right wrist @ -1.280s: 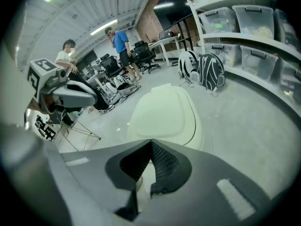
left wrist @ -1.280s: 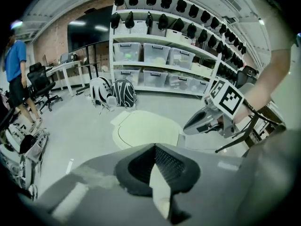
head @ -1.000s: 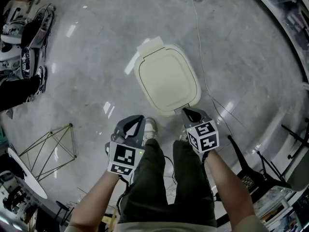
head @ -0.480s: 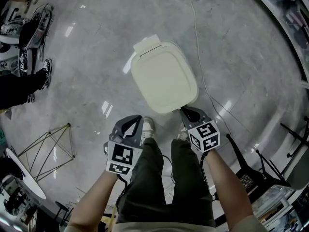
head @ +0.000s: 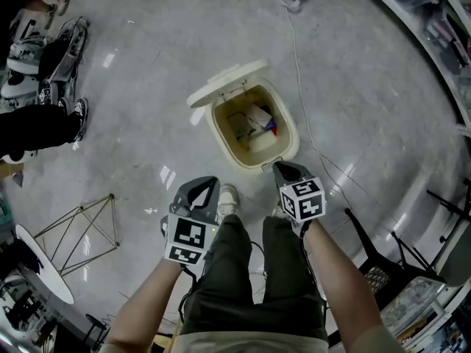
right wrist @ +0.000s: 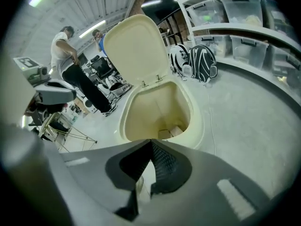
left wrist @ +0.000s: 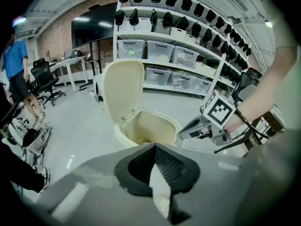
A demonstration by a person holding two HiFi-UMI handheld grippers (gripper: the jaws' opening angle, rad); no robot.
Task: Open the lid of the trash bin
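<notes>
Standing over my own dark trousers (head: 243, 271), I held both tools low in front of my knees, with one pale shoe (head: 229, 195) showing between them. My left gripper (head: 208, 186) had its jaws pressed together on nothing, the tips meeting in its own view (left wrist: 154, 145), and it hung apart from the bin, off its near left side. My right gripper (head: 283, 169) was likewise closed and empty (right wrist: 150, 140), its tip just beside the front rim of the trash bin (head: 221, 134); whether it touched the rim I could not tell. The cream bin stood on the grey floor straight ahead of my feet, open, with some rubbish (head: 254, 120) lying in the bottom, pale card and a bit of red and blue. Its lid (head: 224, 81) stood raised on the hinge at the far side, tilted back away from me. Beyond the bin a thin cable (head: 302, 87) ran across the floor. Off to my left lay a wire frame (head: 73, 234), and further out a person (head: 44, 127) in dark clothes. Far off, the left gripper view showed shelves (left wrist: 188, 29) lined with clear boxes (left wrist: 160, 51).
</notes>
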